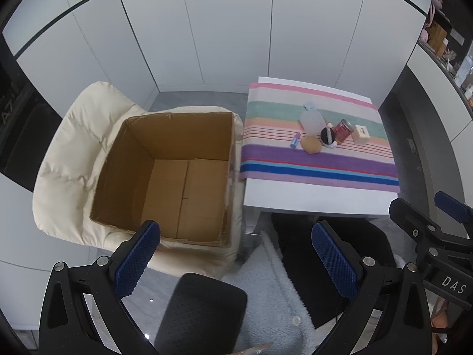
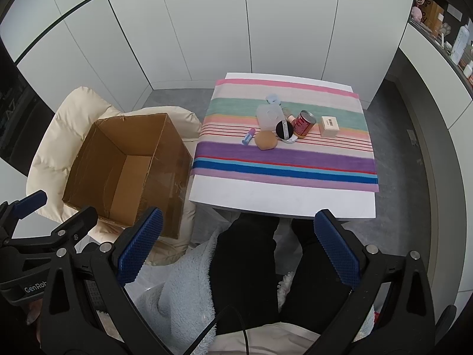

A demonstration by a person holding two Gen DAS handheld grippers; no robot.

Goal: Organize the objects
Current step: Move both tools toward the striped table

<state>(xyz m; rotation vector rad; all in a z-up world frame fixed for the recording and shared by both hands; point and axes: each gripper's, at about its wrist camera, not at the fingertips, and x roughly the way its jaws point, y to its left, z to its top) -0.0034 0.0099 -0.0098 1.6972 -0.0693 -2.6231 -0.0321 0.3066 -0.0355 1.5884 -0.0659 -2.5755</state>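
An open, empty cardboard box [image 1: 174, 174] sits on a cream padded chair [image 1: 74, 148]; it also shows in the right wrist view [image 2: 124, 162]. On a striped cloth [image 2: 283, 159] lie a red can [image 2: 304, 122], a small white box [image 2: 329, 126], a tan round sponge [image 2: 266, 140], a black round compact [image 2: 284, 129], a clear flat container [image 2: 269, 116] and a blue-pink tube [image 2: 248, 136]. My left gripper [image 1: 236, 260] is open and empty, held above the box's near edge. My right gripper [image 2: 239, 248] is open and empty, short of the table's front edge.
The white table [image 2: 280, 198] stands against white wall panels. The person's black trousers [image 2: 245, 272] and a pale fleece [image 2: 183, 290] fill the foreground. A black chair armrest [image 1: 201, 313] lies below the left gripper. Shelves with items [image 2: 443, 23] are far right.
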